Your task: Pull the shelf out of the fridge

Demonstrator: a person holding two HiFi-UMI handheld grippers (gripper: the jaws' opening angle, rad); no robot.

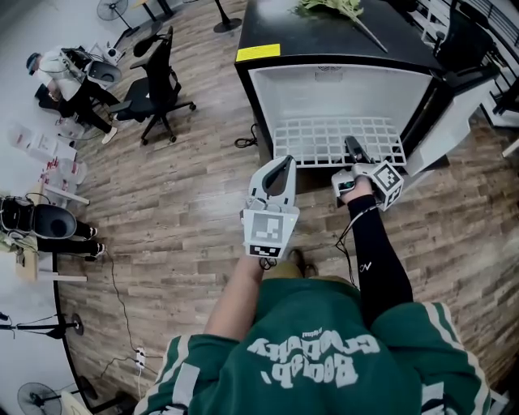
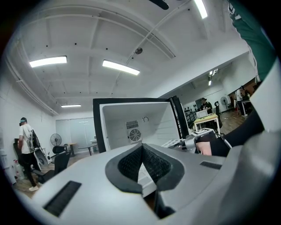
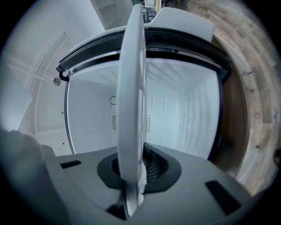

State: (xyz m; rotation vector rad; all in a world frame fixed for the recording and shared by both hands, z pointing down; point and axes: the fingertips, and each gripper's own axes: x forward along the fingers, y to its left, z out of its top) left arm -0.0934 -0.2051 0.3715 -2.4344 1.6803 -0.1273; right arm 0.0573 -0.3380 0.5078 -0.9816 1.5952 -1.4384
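Note:
The small fridge [image 1: 324,89] stands open on the wooden floor. Its white wire shelf [image 1: 324,139] sticks partway out of the front. My right gripper [image 1: 354,151] is shut on the shelf's front edge near the right end. In the right gripper view the shelf [image 3: 131,88] runs edge-on between the jaws of the right gripper [image 3: 134,176], with the white fridge interior [image 3: 175,110] behind. My left gripper [image 1: 283,164] hovers just before the shelf's front left corner, jaws together and empty. From the left gripper [image 2: 141,147] I see the fridge [image 2: 131,118] and the right gripper [image 2: 206,140].
The fridge door [image 1: 462,105] hangs open to the right. A green plant [image 1: 332,8] lies on the fridge top. A black office chair [image 1: 154,89] stands to the left, with a person [image 1: 65,77] beyond it. A cable [image 1: 243,143] lies by the fridge's left foot.

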